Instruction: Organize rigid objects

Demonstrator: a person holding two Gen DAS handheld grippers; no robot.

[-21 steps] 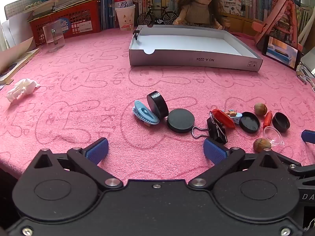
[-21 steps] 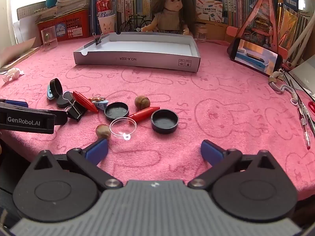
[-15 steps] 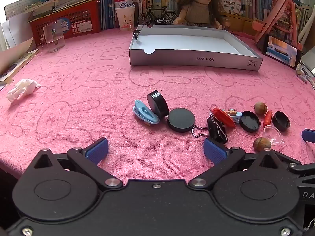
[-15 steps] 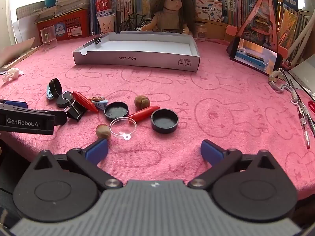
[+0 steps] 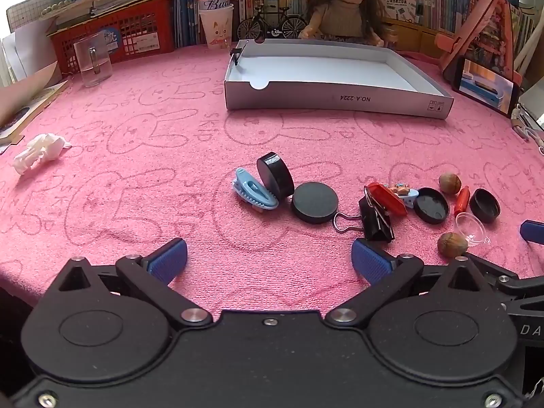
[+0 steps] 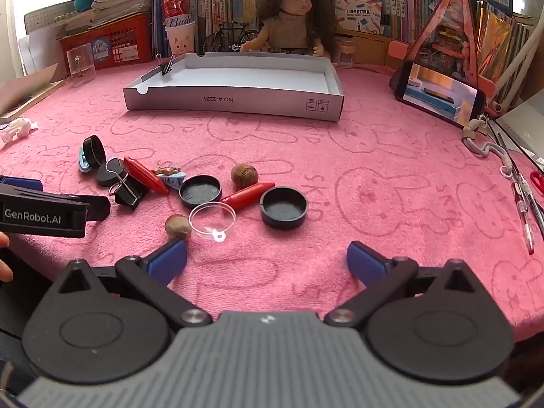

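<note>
Small objects lie in a cluster on the pink cloth: a blue hair clip (image 5: 253, 190), a tilted black lid (image 5: 275, 175), a flat black disc (image 5: 314, 202), a black binder clip (image 5: 375, 217), a red piece (image 5: 387, 197), black caps (image 6: 284, 207) (image 6: 200, 190), a red stick (image 6: 246, 194), two nuts (image 6: 244, 175) (image 6: 177, 226) and a clear dish (image 6: 212, 219). A white shallow box (image 5: 335, 98) stands behind them. My left gripper (image 5: 268, 260) is open and empty, just before the cluster. My right gripper (image 6: 267, 260) is open and empty, near the clear dish.
A doll (image 6: 292, 17), books, a red basket (image 5: 129, 35), a clear glass (image 5: 92, 63) and a paper cup (image 5: 217, 29) line the back. A phone (image 6: 442, 93) leans at right. Pens (image 6: 523, 204) lie at far right. A crumpled tissue (image 5: 39, 151) lies at left.
Both views have shifted very slightly; nothing on the cloth has moved and both grippers remain open.
</note>
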